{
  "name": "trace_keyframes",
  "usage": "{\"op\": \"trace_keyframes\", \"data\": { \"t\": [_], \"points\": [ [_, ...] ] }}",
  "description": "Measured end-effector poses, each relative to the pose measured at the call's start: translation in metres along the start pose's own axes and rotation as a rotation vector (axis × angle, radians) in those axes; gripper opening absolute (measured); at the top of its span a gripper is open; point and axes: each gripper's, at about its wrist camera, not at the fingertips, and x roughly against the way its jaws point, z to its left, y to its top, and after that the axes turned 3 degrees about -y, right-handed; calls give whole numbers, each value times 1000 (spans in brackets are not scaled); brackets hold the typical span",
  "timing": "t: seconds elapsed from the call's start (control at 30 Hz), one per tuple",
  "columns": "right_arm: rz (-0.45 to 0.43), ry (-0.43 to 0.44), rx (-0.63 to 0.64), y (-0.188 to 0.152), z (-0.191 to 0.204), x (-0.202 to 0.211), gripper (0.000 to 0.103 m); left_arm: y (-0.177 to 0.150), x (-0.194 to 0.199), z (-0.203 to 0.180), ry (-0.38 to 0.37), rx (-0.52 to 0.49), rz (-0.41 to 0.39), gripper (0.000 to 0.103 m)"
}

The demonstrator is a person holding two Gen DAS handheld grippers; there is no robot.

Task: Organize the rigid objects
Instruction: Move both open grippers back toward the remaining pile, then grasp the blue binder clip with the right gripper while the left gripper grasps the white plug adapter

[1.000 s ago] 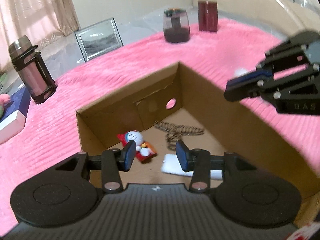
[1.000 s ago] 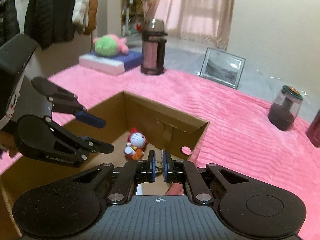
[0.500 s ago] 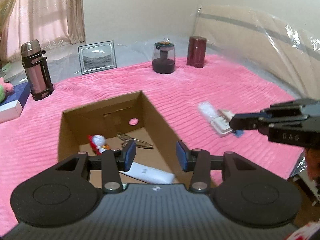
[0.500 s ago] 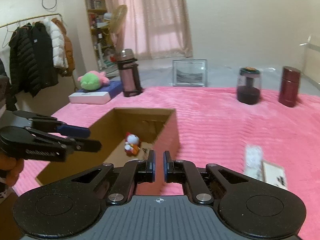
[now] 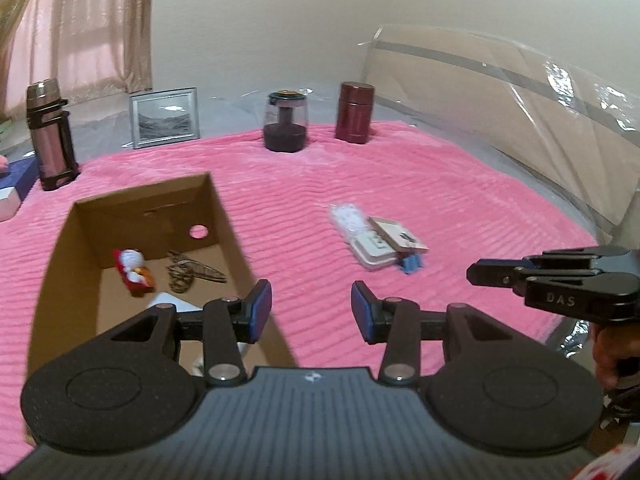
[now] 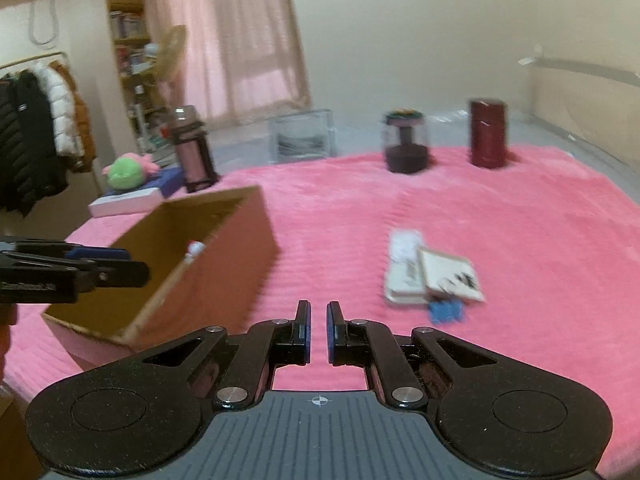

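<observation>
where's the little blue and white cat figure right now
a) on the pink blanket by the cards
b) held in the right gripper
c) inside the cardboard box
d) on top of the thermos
c: the cat figure lies on the floor of the open cardboard box, next to a metal chain; both grippers are empty.

The letters "DAS" stand in pale print on the right gripper (image 5: 474,273); no other text is legible.
</observation>
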Motion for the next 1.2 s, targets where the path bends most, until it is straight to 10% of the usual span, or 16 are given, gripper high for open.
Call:
{"op": "trace_keyframes", "data": {
  "t": [0.73, 1.0, 1.2],
  "points": [
    [22, -185, -159, -43, -90, 26, 3, -18, -76, -76, -39, 3, 31, 45],
    [30, -202, -157, -41, -109, 8, 44, -13, -112, -80, -3, 8, 45, 53],
    [34, -182, -126, -36, -119, -16, 49, -11, -137, -78, 41, 27, 45, 63]
  ]
}}
